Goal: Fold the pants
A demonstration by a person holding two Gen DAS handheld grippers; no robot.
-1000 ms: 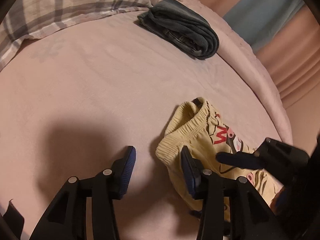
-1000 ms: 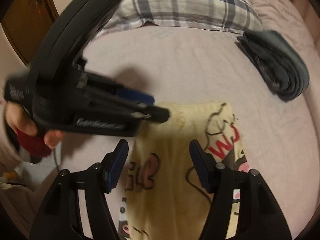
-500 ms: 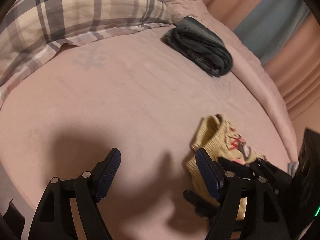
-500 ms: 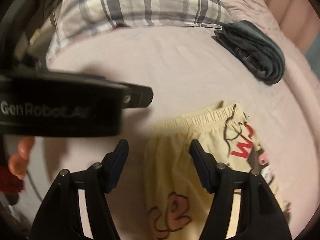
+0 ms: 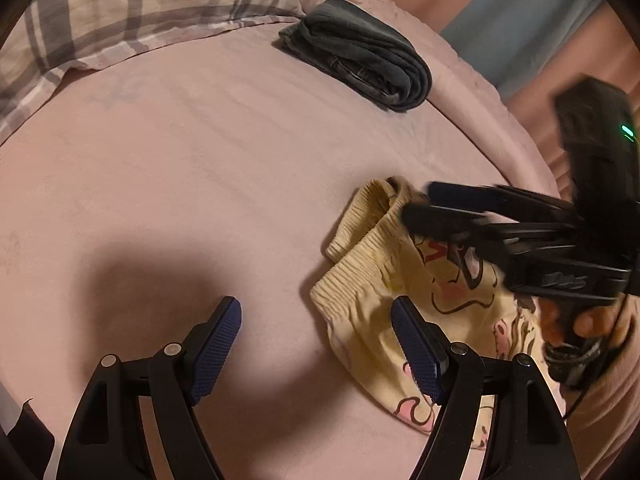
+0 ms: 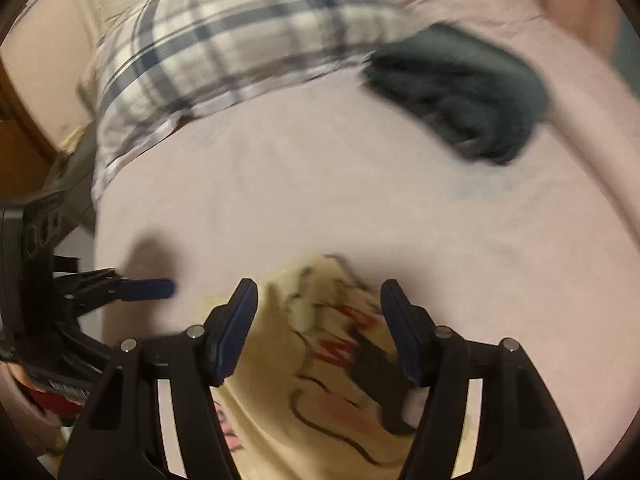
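Note:
Yellow pants (image 5: 384, 276) with a cartoon print and an elastic waistband lie on the pink bed sheet (image 5: 200, 160), waistband bunched toward the far side. My left gripper (image 5: 316, 332) is open and empty, its right finger over the waistband's near corner. My right gripper (image 6: 318, 312) is open and empty, hovering over the printed fabric (image 6: 328, 360). In the left wrist view the right gripper (image 5: 424, 204) reaches in from the right above the waistband's far end. The right wrist view is motion-blurred.
A folded dark grey garment (image 5: 360, 52) lies at the far side of the bed, also in the right wrist view (image 6: 460, 92). A plaid pillow (image 5: 120, 12) lies at the head. The bed's right edge and curtains (image 5: 520, 20) are behind.
The left gripper has drawn back and left of the pants. The right gripper has lifted and moved toward the far end of the waistband, which is now bunched and raised. Both stay open.

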